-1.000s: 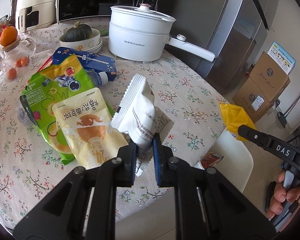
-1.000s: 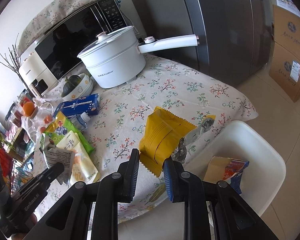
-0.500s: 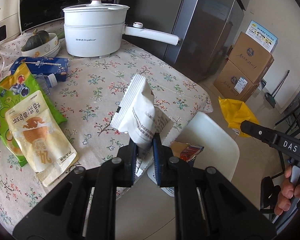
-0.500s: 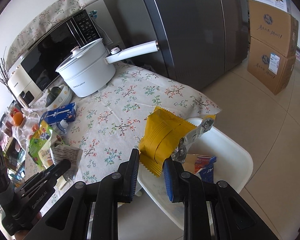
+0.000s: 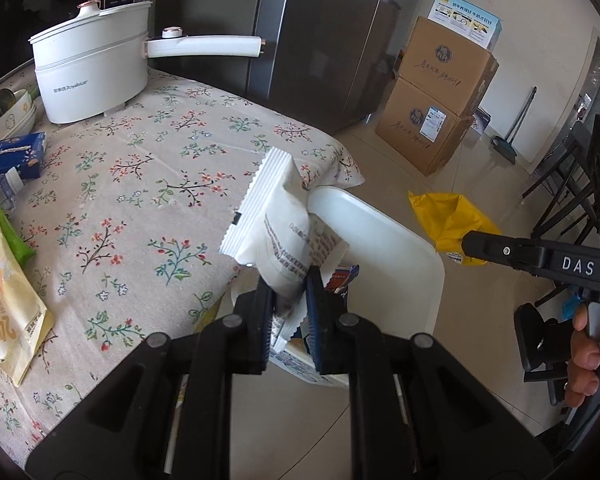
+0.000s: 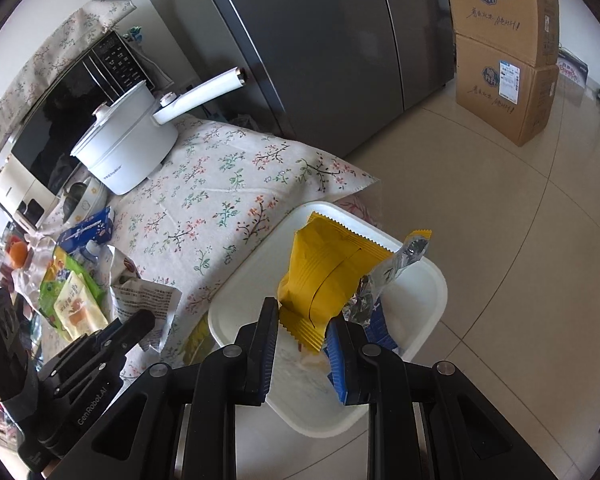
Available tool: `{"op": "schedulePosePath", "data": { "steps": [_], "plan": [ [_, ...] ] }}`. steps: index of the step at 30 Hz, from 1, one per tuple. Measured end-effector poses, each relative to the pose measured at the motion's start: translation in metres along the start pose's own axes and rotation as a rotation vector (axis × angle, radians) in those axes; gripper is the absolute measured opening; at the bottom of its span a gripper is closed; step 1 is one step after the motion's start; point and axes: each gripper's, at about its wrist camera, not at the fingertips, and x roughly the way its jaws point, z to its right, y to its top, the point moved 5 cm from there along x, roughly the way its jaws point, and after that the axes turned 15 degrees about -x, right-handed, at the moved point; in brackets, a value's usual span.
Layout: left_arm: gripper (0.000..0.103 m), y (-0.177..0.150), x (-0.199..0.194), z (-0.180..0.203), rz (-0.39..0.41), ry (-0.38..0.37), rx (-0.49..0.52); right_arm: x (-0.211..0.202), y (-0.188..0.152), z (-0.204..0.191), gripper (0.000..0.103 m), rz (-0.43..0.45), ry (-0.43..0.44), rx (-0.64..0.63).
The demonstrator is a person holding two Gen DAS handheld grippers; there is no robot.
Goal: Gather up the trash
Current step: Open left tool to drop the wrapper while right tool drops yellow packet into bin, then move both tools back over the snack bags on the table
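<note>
My left gripper (image 5: 289,296) is shut on a white snack wrapper (image 5: 274,222) with grey print, held over the near corner of the white bin (image 5: 396,248) beside the table. My right gripper (image 6: 303,322) is shut on a crumpled yellow wrapper (image 6: 324,276) with a silver lining, hanging above the same white bin (image 6: 432,292). Blue and red packaging (image 5: 340,278) lies inside the bin. In the right wrist view the left gripper (image 6: 138,322) shows at the lower left with the white wrapper (image 6: 144,300). The right gripper's finger (image 5: 500,248) and the yellow wrapper (image 5: 446,220) appear in the left wrist view.
The floral-clothed table (image 5: 148,184) carries a white pot (image 5: 88,76) with a long handle, a blue box (image 5: 12,154), a cream snack bag (image 5: 8,304) and a green bag (image 6: 60,276). A grey fridge (image 6: 320,48) and stacked cardboard boxes (image 6: 504,52) stand behind. A hand (image 5: 588,356) grips the right tool.
Both grippers have carried their wrappers from over the table out past its edge to above the white bin. The grips have not changed.
</note>
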Motion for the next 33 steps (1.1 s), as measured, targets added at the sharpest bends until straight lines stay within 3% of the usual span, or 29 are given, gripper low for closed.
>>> {"op": "schedulePosePath", "data": {
  "steps": [15,20,26,29,31,33],
  "plan": [
    [0.022,-0.016,0.032,0.019,-0.034,-0.010,0.057,0.004,-0.013,0.011,0.024,-0.049,-0.009,0.002],
    [0.056,-0.014,0.035,0.017,-0.005,0.023,0.056,0.006,-0.013,0.011,0.024,-0.056,-0.016,0.002],
    [0.076,-0.011,0.037,0.009,-0.006,0.065,0.031,0.008,-0.014,0.014,0.025,-0.063,-0.025,0.009],
    [0.083,-0.008,0.034,0.006,0.005,0.078,0.023,0.007,-0.013,0.016,0.032,-0.056,-0.029,0.026],
    [0.084,-0.007,0.032,0.005,0.012,0.089,0.020,0.004,-0.012,0.017,0.058,-0.040,-0.024,0.043],
    [0.085,-0.006,0.031,0.004,0.013,0.092,0.019,0.001,-0.010,0.017,0.061,-0.026,-0.025,0.044]
  ]
}}
